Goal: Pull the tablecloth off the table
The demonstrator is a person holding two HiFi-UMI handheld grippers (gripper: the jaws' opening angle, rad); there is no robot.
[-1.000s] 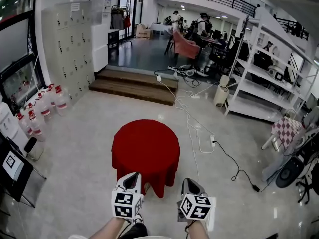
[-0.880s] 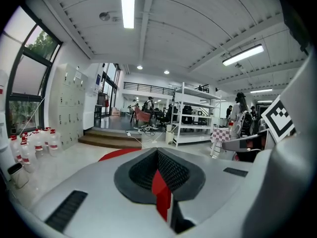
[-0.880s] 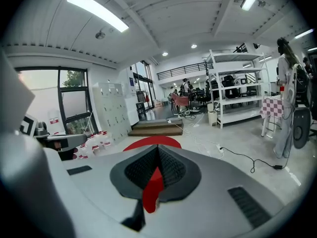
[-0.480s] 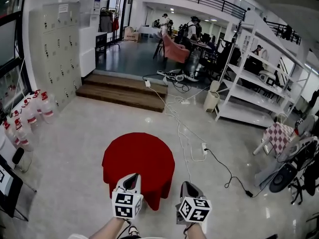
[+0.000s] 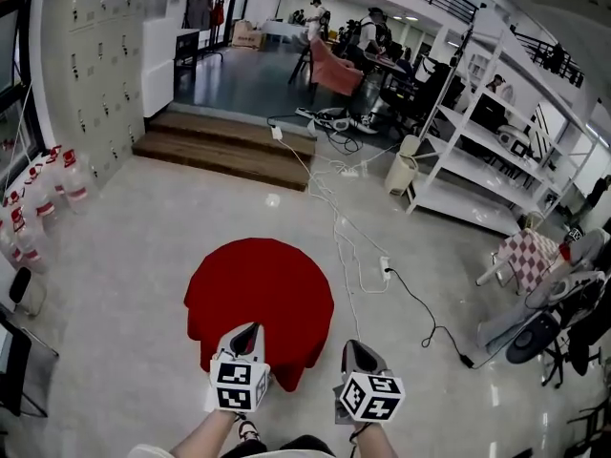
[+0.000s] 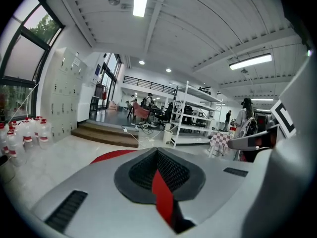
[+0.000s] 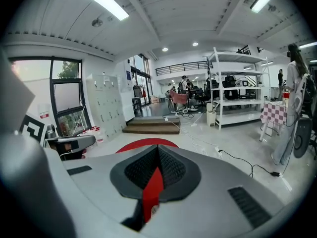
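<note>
Left gripper clenched, nothing caught in the jaws, tip overlapping the near hem of the red tablecloth as seen from the head. Whole cloth given only by the head view: round top, skirt draped down all round, folds hanging on the near side. From either gripper view, merely a thin red arc beyond the closed jaws. Round, so no long axis and no facing; spread level in mid-floor, ahead of both grippers. Right gripper likewise clamped shut and empty, just off the cloth's near right edge.
</note>
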